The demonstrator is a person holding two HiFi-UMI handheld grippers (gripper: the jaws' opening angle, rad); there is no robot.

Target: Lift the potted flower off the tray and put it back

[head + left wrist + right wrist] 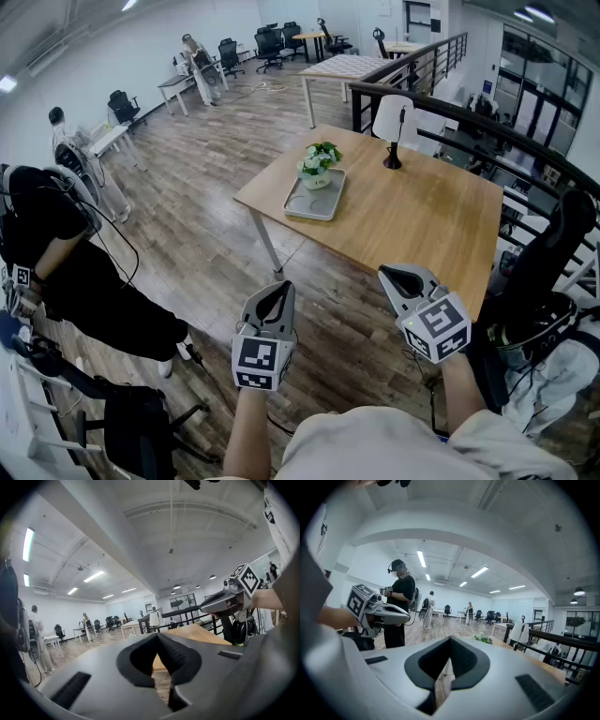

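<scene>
The potted flower (319,161), white blooms and green leaves in a pale pot, stands at the far end of a grey tray (314,201) on the wooden table (412,220). Both grippers hover over the floor well short of the table, pointing toward it. My left gripper (277,291) is shut with nothing in it, and my right gripper (395,275) is shut and empty too. In the right gripper view the flower (483,639) shows small beyond the shut jaws, with the left gripper (379,611) off to the side. The left gripper view shows the right gripper (225,603) and the table's edge (197,632).
A white table lamp (394,124) stands on the table behind the tray. A railing (441,103) runs past the table's far side. A person in black (56,253) stands at the left, an office chair (553,272) at the right. More desks and chairs fill the far room.
</scene>
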